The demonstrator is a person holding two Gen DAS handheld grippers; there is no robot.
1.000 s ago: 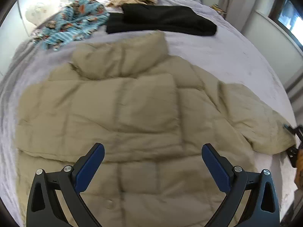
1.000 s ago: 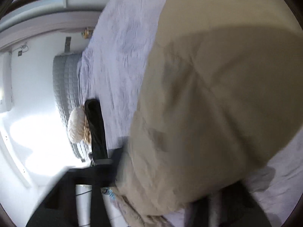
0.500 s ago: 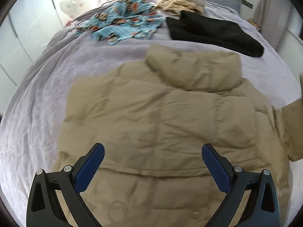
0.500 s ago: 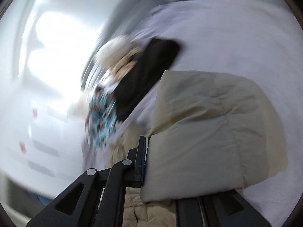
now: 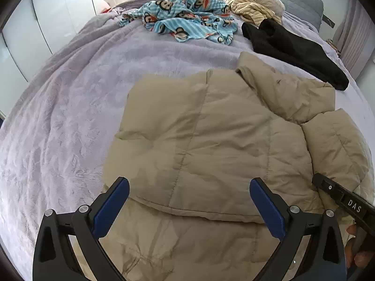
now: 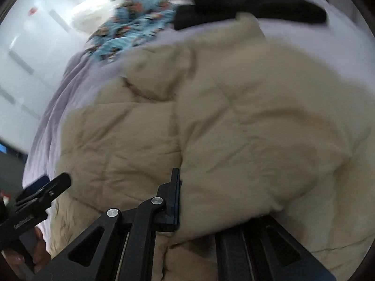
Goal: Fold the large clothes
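A beige puffer jacket lies spread on the lilac bed, one sleeve folded across its body. My left gripper is open and empty, hovering over the jacket's lower part. My right gripper is shut on the jacket's right sleeve and holds it over the jacket's body; its right finger is hidden under the fabric. The right gripper also shows at the right edge of the left wrist view. The left gripper shows at the lower left of the right wrist view.
A blue monkey-print garment, a black garment and a cream pile lie at the head of the bed. White wardrobe doors stand to the left. The right wrist view is blurred.
My right gripper has carried the sleeve up from the bed's right side and across over the jacket's body. My left gripper has swung so the jacket sits further right in its view.
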